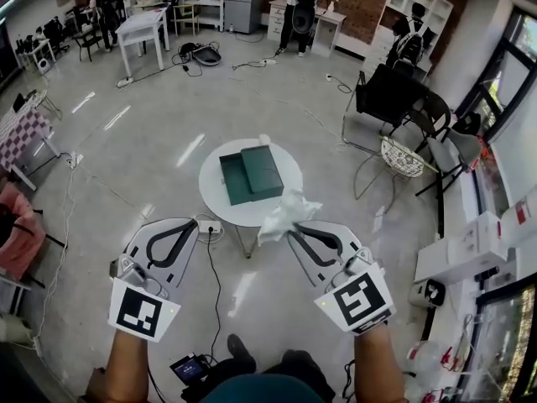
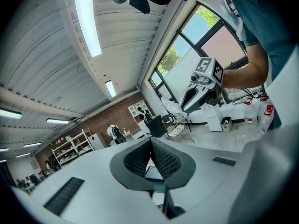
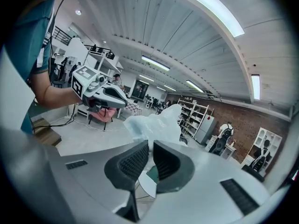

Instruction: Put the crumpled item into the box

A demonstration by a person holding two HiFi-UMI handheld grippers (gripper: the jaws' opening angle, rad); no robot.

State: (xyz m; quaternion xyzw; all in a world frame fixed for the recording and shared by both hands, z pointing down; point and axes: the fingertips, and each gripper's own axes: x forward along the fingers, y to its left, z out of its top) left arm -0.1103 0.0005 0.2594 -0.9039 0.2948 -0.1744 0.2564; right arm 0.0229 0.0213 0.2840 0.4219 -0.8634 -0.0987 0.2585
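A dark green box (image 1: 250,175) lies open on the small round white table (image 1: 220,204), its two halves side by side. My right gripper (image 1: 291,227) is shut on a white crumpled item (image 1: 286,213), a wad of thin paper or plastic, held just off the table's near right edge. In the right gripper view the crumpled item (image 3: 154,123) sticks up from between the closed jaws. My left gripper (image 1: 186,227) hovers near the table's left front edge, shut with nothing in it; in the left gripper view its jaws meet tip to tip.
A power strip and cable (image 1: 210,227) lie on the floor under the table's near side. A black chair (image 1: 390,95) and a white wire chair (image 1: 398,159) stand to the right. People work at desks (image 1: 302,7) far back.
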